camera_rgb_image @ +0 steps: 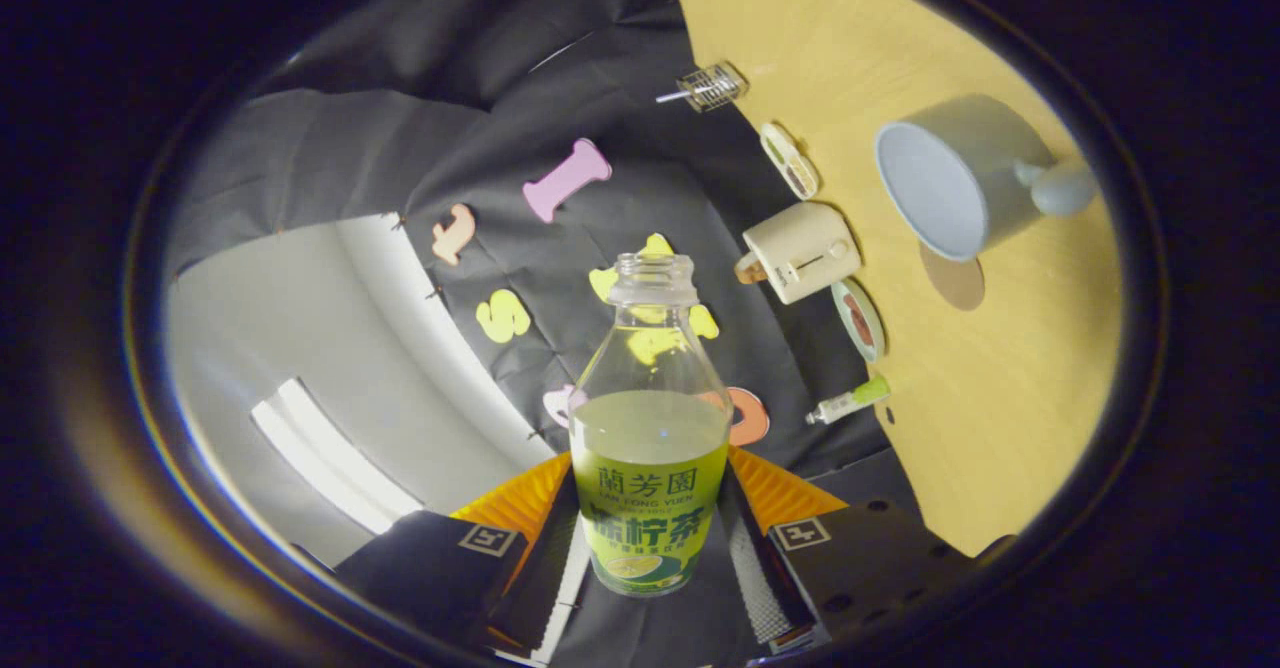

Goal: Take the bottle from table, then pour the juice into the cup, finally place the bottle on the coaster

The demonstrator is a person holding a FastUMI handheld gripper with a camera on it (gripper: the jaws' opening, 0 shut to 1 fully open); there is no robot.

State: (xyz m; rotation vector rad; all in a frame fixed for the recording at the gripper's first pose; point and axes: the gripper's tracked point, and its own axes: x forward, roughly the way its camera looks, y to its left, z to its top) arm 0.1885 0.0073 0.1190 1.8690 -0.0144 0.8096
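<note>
Because I need the juice to run out, I have the bottle (648, 448) pinched between both fingers of the tongs (650, 538), tight on its label, and lifted off the table (1000, 418). Its cap is off, so the mouth is ready. I have rolled my view, and the table looks tipped. Off beside the bottle mouth, well apart, stands the cup (960, 173), its open mouth facing me. Just by the cup lies the round coaster (953, 278), bare, waiting for the bottle.

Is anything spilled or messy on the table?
No spill shows. The bottle is uncapped, held between the tongs, with its juice all inside. The cup looks empty, and the table around it looks dry. Nothing seems knocked over or broken.
</note>
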